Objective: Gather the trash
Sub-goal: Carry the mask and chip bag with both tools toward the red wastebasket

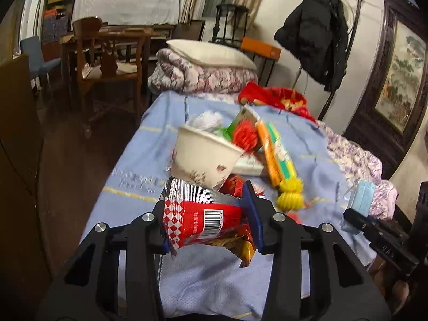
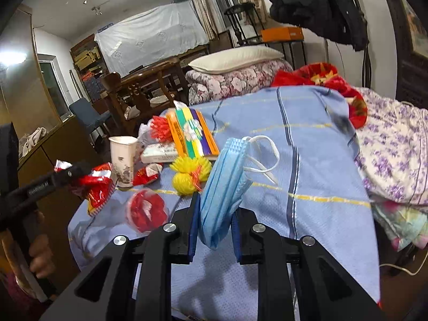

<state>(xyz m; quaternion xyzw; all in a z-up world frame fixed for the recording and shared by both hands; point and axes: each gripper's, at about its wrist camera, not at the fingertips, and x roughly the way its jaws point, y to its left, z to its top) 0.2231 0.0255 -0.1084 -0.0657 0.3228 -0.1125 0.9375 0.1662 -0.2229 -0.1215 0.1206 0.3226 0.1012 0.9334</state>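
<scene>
Left wrist view: the left gripper (image 1: 211, 222) has its fingers (image 1: 252, 214) closed on a red snack wrapper (image 1: 203, 219) with a barcode and a silver crimped end. The wrapper lies crosswise between the two blue pads, raised clear of the blue bedsheet (image 1: 214, 281) at the near end of the bed. Just beyond the fingers a white paper cup (image 1: 203, 157) lies tilted on its side, with a second red wrapper (image 1: 234, 183) showing under its base. Behind the cup lie a red frilly ball (image 1: 244, 135), a white tissue wad (image 1: 207, 120) and a striped orange-green-yellow book (image 1: 278, 152); a yellow spiky ball (image 1: 290, 194) sits by the book's near end. At the bed's right edge the right gripper (image 1: 355, 219) holds a blue face mask (image 1: 361, 198).

Right wrist view: the right gripper (image 2: 215, 227) pinches the folded face mask (image 2: 224, 184) between its nearly closed fingers (image 2: 194, 222); the mask stands upright out of them, its white ear loops (image 2: 263, 157) hanging to the right, above the bedsheet (image 2: 307, 160). Toward the bed's left edge the left gripper (image 2: 77, 171) grips the snack wrapper (image 2: 97, 187), a hand (image 2: 40, 256) visible below it. Near it the paper cup (image 2: 123, 160) appears upright, with a clear plastic cup holding something red (image 2: 147, 211) lying on the sheet nearer the camera. The yellow spiky ball (image 2: 188, 176) lies just beyond the fingers, left of the mask, and the book (image 2: 191, 133) behind it.
</scene>
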